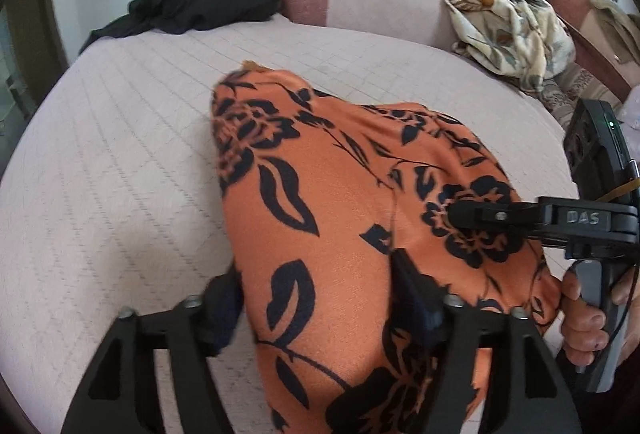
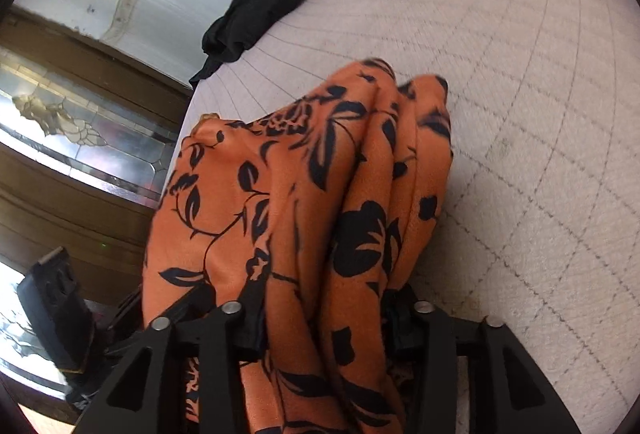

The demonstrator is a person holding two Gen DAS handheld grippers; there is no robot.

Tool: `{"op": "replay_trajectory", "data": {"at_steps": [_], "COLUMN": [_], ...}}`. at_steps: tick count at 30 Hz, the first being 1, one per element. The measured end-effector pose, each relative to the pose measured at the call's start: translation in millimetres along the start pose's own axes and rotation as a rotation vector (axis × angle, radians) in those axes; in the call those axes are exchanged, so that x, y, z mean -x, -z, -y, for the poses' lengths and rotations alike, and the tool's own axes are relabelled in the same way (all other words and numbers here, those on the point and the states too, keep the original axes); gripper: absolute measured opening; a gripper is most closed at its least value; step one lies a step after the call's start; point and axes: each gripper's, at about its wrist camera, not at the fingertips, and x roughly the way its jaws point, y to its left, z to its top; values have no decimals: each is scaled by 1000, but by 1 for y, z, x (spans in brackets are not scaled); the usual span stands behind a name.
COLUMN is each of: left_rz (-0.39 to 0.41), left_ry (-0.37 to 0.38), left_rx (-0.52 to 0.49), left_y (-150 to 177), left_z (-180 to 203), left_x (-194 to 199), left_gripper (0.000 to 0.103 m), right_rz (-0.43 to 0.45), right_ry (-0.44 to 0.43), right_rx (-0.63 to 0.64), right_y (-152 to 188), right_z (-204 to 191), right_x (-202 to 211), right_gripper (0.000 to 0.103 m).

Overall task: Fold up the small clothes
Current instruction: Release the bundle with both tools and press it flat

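The orange floral garment [image 1: 344,234] lies mid-bed [image 1: 120,154], draped between both jaws. The left hand-held gripper [image 1: 316,310] stands wide, apparently loose; the right hand-held gripper [image 2: 324,318] looks half-open, grip unclear.

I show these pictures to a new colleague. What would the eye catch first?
First, the orange cloth with black flowers, lying on the pale quilted bed and passing between the fingers of both grippers. Next, the black garment crumpled at the bed's far edge. A patterned cream cloth is heaped at the far right.
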Motion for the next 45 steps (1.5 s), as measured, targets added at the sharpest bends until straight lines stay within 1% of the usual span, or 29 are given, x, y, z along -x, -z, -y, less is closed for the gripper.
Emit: {"op": "replay_trajectory", "data": {"at_steps": [1, 3, 4, 6, 9, 10, 12, 13, 14, 16, 17, 19, 20, 22, 25, 26, 27, 28, 29, 30, 31, 32, 34, 35, 37, 39, 40, 43, 45], "left_rz": [6, 26, 45, 89, 143, 147, 145, 136, 119, 79, 65, 52, 62, 76, 107, 125, 140, 156, 163, 154, 135, 118, 117, 113, 117, 182, 212, 289, 322], "left_ry": [-7, -20, -31, -62, -129, -141, -173, -187, -200, -237, -259, -290, -300, -307, -295, -284, -281, -291, -304, -312, -320, -318, -297, -284, -280, -331, -344, -375, -394], "left_rx": [-4, -11, -13, -17, 0, 10, 38, 52, 58, 46, 35, 4, -7, -6, 34, 53, 66, 80, 85, 71, 50, 28, 45, 71, 77, 52, 42, 34, 45], "left_y": [0, -3, -5, -10, -24, -28, -36, -39, -41, -42, -42, -39, -39, -37, -27, -20, -14, -6, 3, 13, 22, 34, 45, 45, 42, 43, 43, 39, 35], "left_z": [0, -1, -2, -4, -11, -13, -17, -19, -20, -18, -16, -11, -9, -9, -9, -8, -6, -4, 0, 4, 9, 12, 13, 13, 17, 26, 29, 40, 44], "left_x": [2, 10, 15, 22, 23, 20, 12, 7, 1, -13, -19, -27, -27, -23, -1, 11, 19, 29, 35, 36, 32, 26, 26, 34, 51, 78, 89, 125, 142], "left_gripper": [77, 77, 77, 77, 77, 77, 77, 77, 77, 78, 78, 78, 78, 78, 78, 79, 81, 86, 91, 92, 92, 93, 93, 93, 93, 93, 93, 93, 93], "right_rz": [-5, -16, -2, 53, 237, 286, 317, 315, 293, 245, 211, 86, 47, 64, 114, 117, 112, 111, 123, 123, 113, 84, 30, 55, 44, 67, 101, 187, 235], "right_ry": [-1, 2, 9, 32, 110, 116, 91, 74, 39, 32, 50, 116, 115, 81, 54, 49, 37, 31, 19, 18, 39, 103, 186, 212, 223, 185, 168, 187, 189], "right_rx": [-10, -28, -27, 3, 101, 130, 181, 197, 230, 245, 237, 170, 146, 122, 148, 160, 180, 194, 218, 233, 243, 247, 256, 276, 285, 275, 276, 307, 323], "right_y": [-2, -4, -6, -6, -8, -10, -15, -18, -21, -25, -29, -34, -35, -36, -26, -17, -8, -2, 13, 25, 39, 52, 69, 74, 74, 77, 80, 91, 95], "right_z": [0, 4, 5, -1, -17, -22, -34, -38, -45, -48, -47, -31, -25, -21, -31, -34, -40, -42, -50, -55, -55, -54, -49, -52, -68, -75, -80, -94, -103], "right_x": [0, 6, 12, 27, 63, 70, 70, 68, 60, 44, 33, 1, -9, -3, 22, 30, 37, 42, 51, 54, 55, 47, 31, 32, 38, 49, 60, 90, 108], "right_gripper": [59, 61, 61, 61, 61, 61, 56, 37, 26, 25, 25, 26, 25, 24, 24, 28, 28, 28, 28, 28, 28, 28, 29, 28, 28, 28, 28, 28, 28]}}
